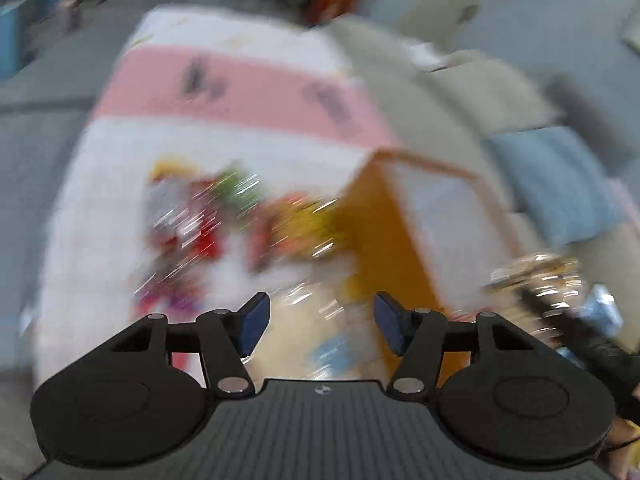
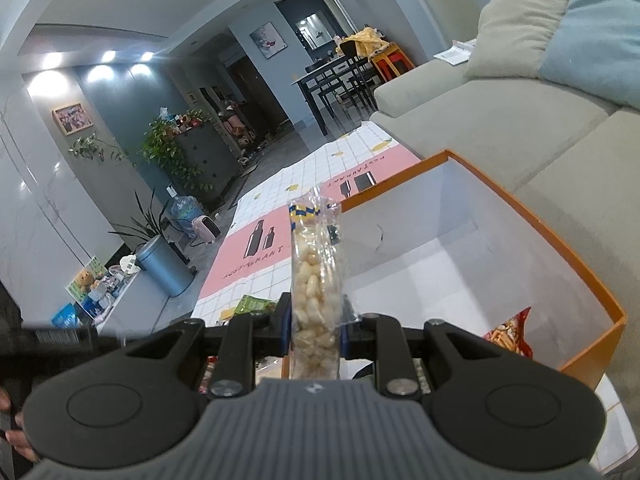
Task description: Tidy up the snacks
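Note:
My right gripper point(image 2: 316, 320) is shut on a clear bag of pale puffed snacks point(image 2: 314, 280), held upright at the near left corner of the orange box point(image 2: 592, 304). A red snack bag point(image 2: 512, 332) lies inside the box. My left gripper point(image 1: 320, 320) is open and empty above a blurred pile of snack packets point(image 1: 224, 224) on the table, left of the orange box point(image 1: 384, 240). The right gripper with its bag shows at the right edge of the left wrist view point(image 1: 540, 276).
A white and pink checked tablecloth point(image 2: 256, 256) covers the low table. A grey sofa point(image 2: 500, 120) with cushions runs along the right. A green packet point(image 2: 252, 304) lies on the cloth. A blue bin point(image 2: 164, 268) and plants stand at the left.

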A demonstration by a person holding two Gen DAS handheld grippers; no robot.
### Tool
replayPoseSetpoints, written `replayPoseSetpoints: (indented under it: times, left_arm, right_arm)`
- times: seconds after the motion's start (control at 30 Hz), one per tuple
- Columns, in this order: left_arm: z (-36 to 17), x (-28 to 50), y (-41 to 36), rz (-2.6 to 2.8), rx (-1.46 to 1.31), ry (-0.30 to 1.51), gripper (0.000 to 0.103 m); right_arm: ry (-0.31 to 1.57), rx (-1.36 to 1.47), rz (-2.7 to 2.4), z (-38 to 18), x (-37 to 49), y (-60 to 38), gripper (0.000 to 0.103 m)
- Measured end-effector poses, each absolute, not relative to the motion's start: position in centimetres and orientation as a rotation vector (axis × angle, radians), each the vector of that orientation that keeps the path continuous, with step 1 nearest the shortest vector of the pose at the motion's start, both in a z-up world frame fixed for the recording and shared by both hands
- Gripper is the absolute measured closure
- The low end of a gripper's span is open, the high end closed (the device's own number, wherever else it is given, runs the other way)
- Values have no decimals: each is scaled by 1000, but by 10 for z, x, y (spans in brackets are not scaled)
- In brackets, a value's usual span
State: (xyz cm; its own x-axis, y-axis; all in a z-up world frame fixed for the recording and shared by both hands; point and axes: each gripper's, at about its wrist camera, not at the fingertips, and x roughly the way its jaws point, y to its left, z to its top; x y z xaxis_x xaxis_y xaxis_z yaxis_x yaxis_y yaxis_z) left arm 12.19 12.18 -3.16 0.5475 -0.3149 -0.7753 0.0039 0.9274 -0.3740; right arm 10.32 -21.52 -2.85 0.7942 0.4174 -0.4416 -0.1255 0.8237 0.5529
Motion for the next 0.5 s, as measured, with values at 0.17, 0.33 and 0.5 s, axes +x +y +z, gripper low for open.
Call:
replayPoseSetpoints:
  times: [0.17, 0.33, 0.5]
  left_arm:
    - [-88, 130, 148, -152, -519, 1178, 38]
    - [-120, 136, 142, -116, -513, 1239, 45]
    - [-134, 146, 140, -143, -584, 1235, 79]
  right_arm:
    - [602, 531, 338, -28, 105, -207, 83]
    - [582, 471, 436, -22, 100, -189, 83]
    - [606, 466, 434, -26, 106, -179, 83]
